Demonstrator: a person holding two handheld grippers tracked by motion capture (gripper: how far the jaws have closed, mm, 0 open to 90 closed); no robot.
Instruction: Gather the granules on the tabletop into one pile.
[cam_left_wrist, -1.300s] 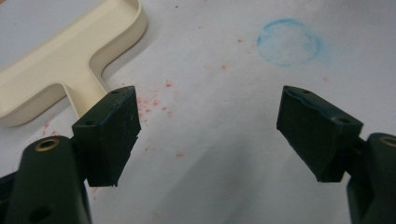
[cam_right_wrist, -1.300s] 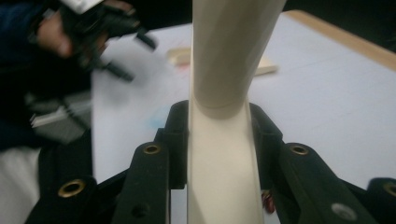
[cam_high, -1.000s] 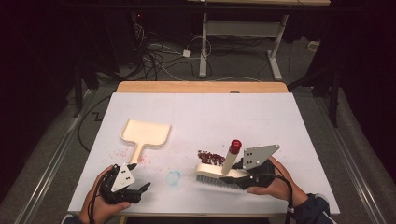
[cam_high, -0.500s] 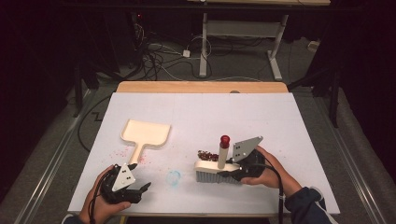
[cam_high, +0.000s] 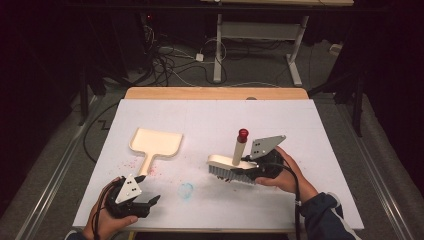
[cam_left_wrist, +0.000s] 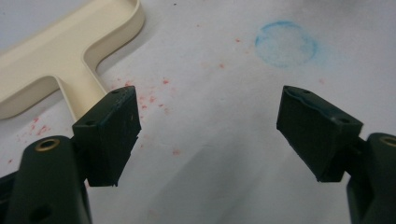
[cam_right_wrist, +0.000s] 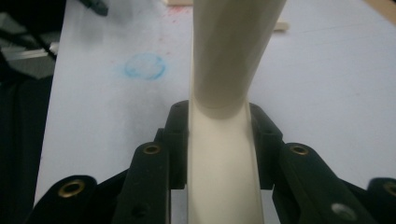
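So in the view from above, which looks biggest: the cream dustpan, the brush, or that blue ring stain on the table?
Largest to smallest, as they look in the high view:
1. Dustpan
2. Brush, close behind, and partly hidden by the right tool holding it, so the top two are unsure
3. Blue ring stain, clearly smallest

A dim lab or workshop: a white-covered counter, tangled cables on grey floor, a metal-legged desk behind
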